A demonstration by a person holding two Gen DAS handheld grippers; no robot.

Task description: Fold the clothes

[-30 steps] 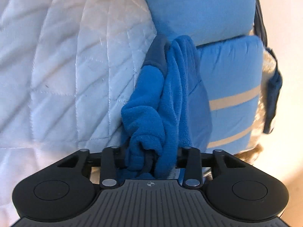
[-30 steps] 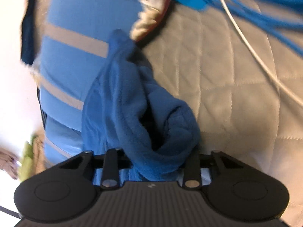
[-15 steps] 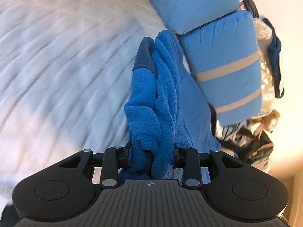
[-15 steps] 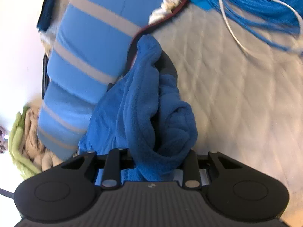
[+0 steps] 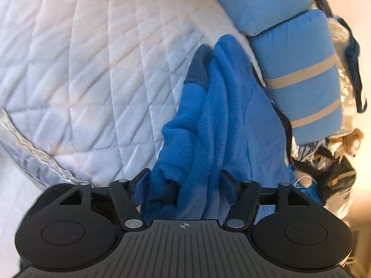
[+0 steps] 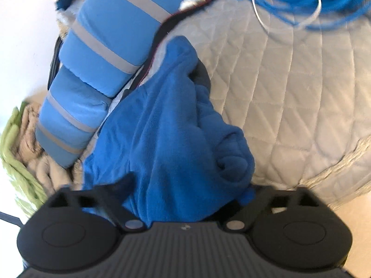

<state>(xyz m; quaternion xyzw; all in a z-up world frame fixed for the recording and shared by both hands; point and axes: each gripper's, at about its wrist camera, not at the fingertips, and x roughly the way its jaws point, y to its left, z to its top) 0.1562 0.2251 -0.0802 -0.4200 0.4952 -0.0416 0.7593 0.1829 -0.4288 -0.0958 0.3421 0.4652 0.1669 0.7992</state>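
A blue fleece garment (image 5: pixel 218 106) with a dark navy patch (image 5: pixel 199 69) lies bunched on the quilted bedcover (image 5: pixel 81 58), against the pillows. In the left wrist view my left gripper (image 5: pixel 184 176) has its jaws opening, and a fold of fleece still sits loosely between the fingers. The right wrist view shows the same fleece (image 6: pixel 167 120) from the other end. My right gripper (image 6: pixel 190 185) is opening to its widest, fingers blurred and far apart, with the bundle lying between them and not pinched.
Two blue pillows with beige stripes (image 5: pixel 296 53) (image 6: pixel 111 30) line the bed's edge by the fleece. Blue cords and a white cable (image 6: pixel 289 2) lie at the far end. A plush toy (image 5: pixel 347 143), a dark bag (image 5: pixel 334 176) and green and beige cloth (image 6: pixel 20 157) sit beyond the pillows.
Both grippers were shut on the fleece and carried it back along the pillows. Now both sets of jaws have spread apart and the bundle sags between them.
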